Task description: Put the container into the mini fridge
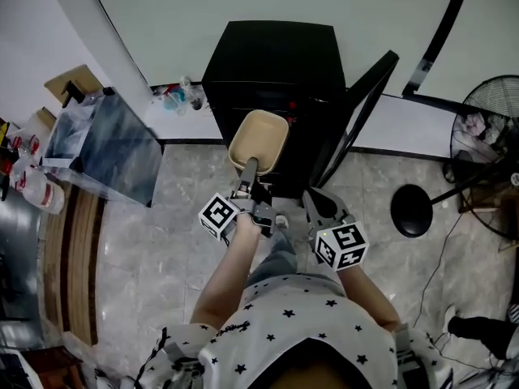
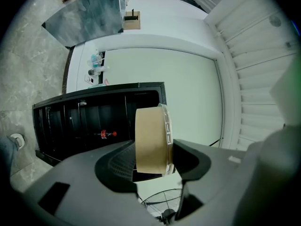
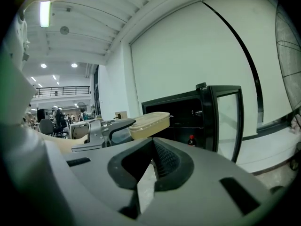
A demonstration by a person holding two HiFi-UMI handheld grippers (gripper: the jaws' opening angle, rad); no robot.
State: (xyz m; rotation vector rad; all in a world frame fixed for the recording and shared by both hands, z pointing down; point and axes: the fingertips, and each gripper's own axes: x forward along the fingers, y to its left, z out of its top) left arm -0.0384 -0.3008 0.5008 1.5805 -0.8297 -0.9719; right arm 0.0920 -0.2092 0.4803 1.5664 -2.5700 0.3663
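Observation:
My left gripper is shut on the rim of a beige lidded container, which it holds out level in front of the black mini fridge. The fridge door stands open to the right. In the left gripper view the container is on edge between the jaws, with the dark fridge interior behind it. My right gripper hangs shut and empty beside the left one, near the door. In the right gripper view I see the container before the open fridge.
A small red-capped bottle stands inside the fridge. A standing fan and its round black base are on the floor at the right. A glass-topped stand is at the left, with bottles by the wall.

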